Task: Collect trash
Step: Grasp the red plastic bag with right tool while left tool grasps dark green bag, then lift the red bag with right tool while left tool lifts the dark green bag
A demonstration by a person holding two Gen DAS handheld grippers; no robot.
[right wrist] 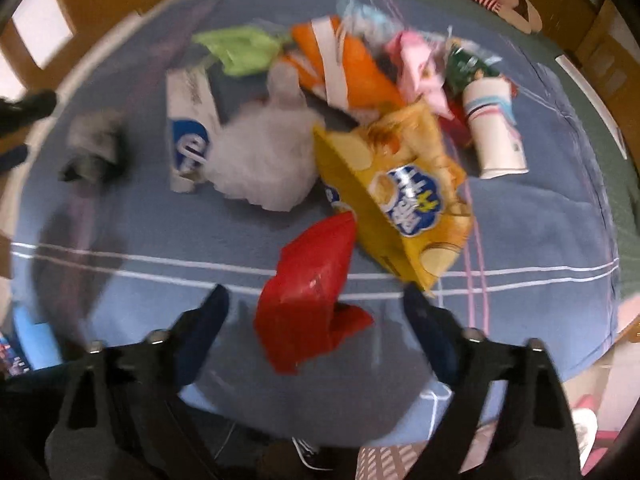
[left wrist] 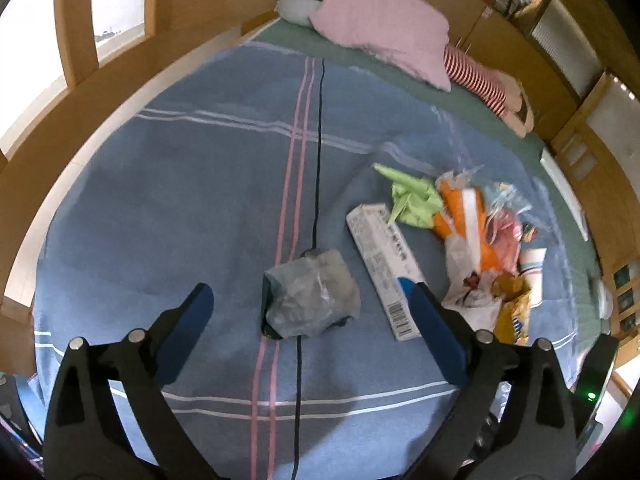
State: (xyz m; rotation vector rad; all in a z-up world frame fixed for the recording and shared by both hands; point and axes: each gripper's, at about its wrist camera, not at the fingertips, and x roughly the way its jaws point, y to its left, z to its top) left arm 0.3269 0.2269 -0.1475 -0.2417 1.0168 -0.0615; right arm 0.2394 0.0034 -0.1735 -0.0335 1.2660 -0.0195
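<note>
Basically nothing collected yet: your left gripper (left wrist: 308, 304) hangs jaws wide over the grey bag (left wrist: 310, 296), right gripper (right wrist: 316, 304) jaws open around (not pinching) the red wrapper (right wrist: 310, 288); the pile still litters the bed (left wrist: 160, 200).

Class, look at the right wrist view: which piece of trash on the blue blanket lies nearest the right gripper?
The crumpled red plastic wrapper. It lies between the open fingers of the right gripper, while the yellow snack bag and the white paper cup lie farther off.
</note>
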